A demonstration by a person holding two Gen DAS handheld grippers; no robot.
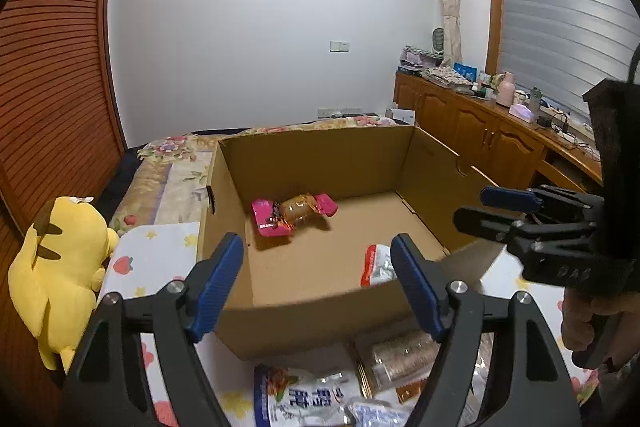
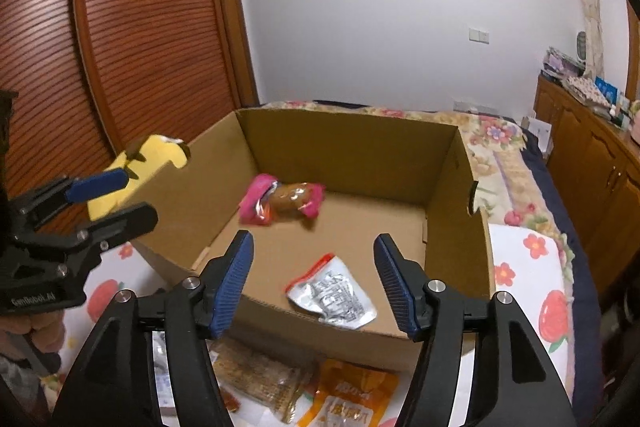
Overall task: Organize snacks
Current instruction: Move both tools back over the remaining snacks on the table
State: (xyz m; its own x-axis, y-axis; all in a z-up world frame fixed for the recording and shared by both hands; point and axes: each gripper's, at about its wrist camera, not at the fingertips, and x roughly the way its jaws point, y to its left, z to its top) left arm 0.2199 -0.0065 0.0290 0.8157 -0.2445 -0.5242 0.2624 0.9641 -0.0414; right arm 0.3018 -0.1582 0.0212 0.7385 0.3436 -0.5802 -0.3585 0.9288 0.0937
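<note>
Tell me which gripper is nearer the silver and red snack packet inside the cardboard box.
Right. The right gripper hangs open just above the silver and red snack packet; the left gripper is open too, with the packet off beside its right finger.

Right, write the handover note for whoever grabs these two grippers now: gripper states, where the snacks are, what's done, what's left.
Left gripper: open, nothing between its fingers, held at the near edge of the cardboard box.
Right gripper: open and empty too, also at the near edge.
Done: two snacks are in the box, a pink-wrapped snack near the back and a silver and red packet near the front.
Left: several packets lie on the bedding in front of the box, including a white and blue bag, an orange packet and a brown cracker pack. Pick them up and drop them in.
</note>
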